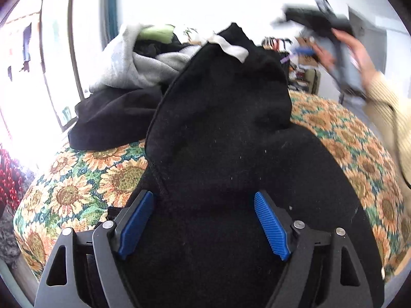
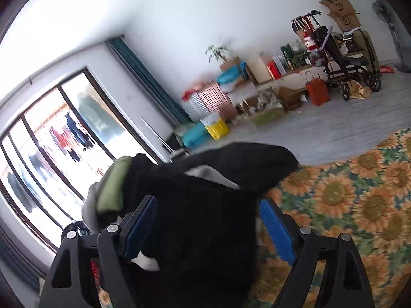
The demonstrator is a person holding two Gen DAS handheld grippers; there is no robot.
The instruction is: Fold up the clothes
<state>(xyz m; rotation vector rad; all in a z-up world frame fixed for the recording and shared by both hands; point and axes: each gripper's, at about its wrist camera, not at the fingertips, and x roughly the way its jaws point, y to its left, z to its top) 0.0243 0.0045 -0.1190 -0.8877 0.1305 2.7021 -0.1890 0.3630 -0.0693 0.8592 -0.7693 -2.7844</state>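
A black fleece garment (image 1: 226, 128) lies heaped on the sunflower-patterned bedspread (image 1: 77, 187), with a white patch (image 1: 231, 47) at its top. My left gripper (image 1: 205, 220) stands open over its near end. The cloth lies between the blue pads (image 1: 272, 225), and they do not press on it. My right gripper (image 2: 209, 227) is open too. It stands over the black garment (image 2: 205, 205), whose right side ends short of the right pad (image 2: 277, 231). In the left wrist view a hand (image 1: 354, 51) in a cream sleeve holds that gripper, blurred, at the upper right.
Behind the garment is a pile of a grey garment (image 1: 128, 64), a green piece (image 1: 156, 33) and more black cloth (image 1: 115, 118). Glass doors (image 2: 64, 141) are at the left. Boxes, bags, a pushchair (image 2: 341, 59) and a fan stand along the far wall across the grey floor (image 2: 321, 128).
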